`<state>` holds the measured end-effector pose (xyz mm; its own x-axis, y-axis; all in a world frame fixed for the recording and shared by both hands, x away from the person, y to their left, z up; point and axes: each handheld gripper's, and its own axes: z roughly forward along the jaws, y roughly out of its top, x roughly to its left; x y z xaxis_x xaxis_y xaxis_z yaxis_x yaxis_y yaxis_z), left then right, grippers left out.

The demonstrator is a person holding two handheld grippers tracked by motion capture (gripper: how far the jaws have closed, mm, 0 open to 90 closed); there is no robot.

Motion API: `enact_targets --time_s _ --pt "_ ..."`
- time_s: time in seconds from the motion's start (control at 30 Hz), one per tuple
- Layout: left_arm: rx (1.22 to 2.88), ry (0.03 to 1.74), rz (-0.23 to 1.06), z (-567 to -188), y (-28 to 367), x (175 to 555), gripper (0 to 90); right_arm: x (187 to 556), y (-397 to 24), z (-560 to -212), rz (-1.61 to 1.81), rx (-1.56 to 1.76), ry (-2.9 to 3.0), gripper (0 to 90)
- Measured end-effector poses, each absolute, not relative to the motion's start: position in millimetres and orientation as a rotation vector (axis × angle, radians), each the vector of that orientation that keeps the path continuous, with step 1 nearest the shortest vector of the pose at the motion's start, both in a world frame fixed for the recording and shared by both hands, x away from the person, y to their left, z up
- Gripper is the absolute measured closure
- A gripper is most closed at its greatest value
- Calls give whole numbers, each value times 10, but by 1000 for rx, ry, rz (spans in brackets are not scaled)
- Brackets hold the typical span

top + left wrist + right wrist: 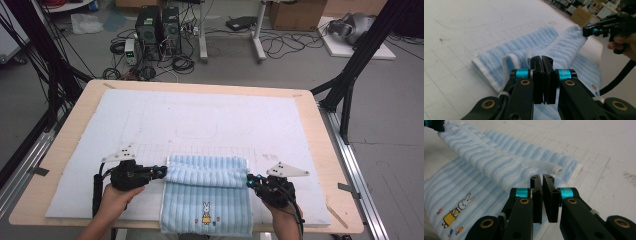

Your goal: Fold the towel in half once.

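L gripper (161,172) is seen at the towel's (207,205) left edge in the high view, jaws brought together; in the left gripper view (543,62) the two black pads meet w/ a white-hemmed fold of cloth right at their tips, so a pinch on the towel edge is read. R gripper (250,181) is placed at the towel's right edge, jaws likewise closed; in the right gripper view (542,180) the pads are pressed nearly together, w/ the rolled end of the fold just at the tips. Whether cloth is actually caught there can't be told for sure, but the fold is held up off the lower layer on both ends.

The towel, light blue w/ white stripes, is laid on the white mat (200,120) at the table's (320,150) near edge, approx. centred between the two hands. Its far part is doubled back toward the person as a raised band stretched between the grippers. A rabbit motif (206,213) is shown on the flat lower layer, near the front hem; it's also seen in the right gripper view (456,210).
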<state>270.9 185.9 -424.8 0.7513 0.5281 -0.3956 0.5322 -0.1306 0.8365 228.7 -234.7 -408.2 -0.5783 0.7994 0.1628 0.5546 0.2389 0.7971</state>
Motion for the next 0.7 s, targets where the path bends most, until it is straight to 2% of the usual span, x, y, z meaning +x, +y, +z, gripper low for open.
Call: enact_targets --time_s 0.1,0.17,0.23,0.3,0.37,0.47,0.6,0.7 --pt "1778 854 9 -4328 1850 2690 841 2285 -2315 -4174 1220 1269 2264 843" --pt "1765 894 28 -4352 1867 2709 629 2281 -2315 -4200 1203 1276 2260 774" --pt "1747 904 50 -4348 1906 2735 535 2294 -2342 -4193 1214 1292 2236 700" --pt "1717 919 75 -4315 1981 2779 500 2312 -2378 -4150 1234 1302 2188 624" --pt "1702 937 94 -4296 2033 2833 486 2351 -2411 -4114 1261 1307 2154 568" --pt "1683 964 86 -4304 2075 2938 474 2452 -2439 -4096 1269 1327 2110 542" --pt "1675 978 57 -4344 2058 3064 485 2619 -2421 -4142 1254 1343 2098 549" --pt "1702 972 18 -4390 2000 3132 558 2739 -2408 -4189 1248 1353 2112 581"
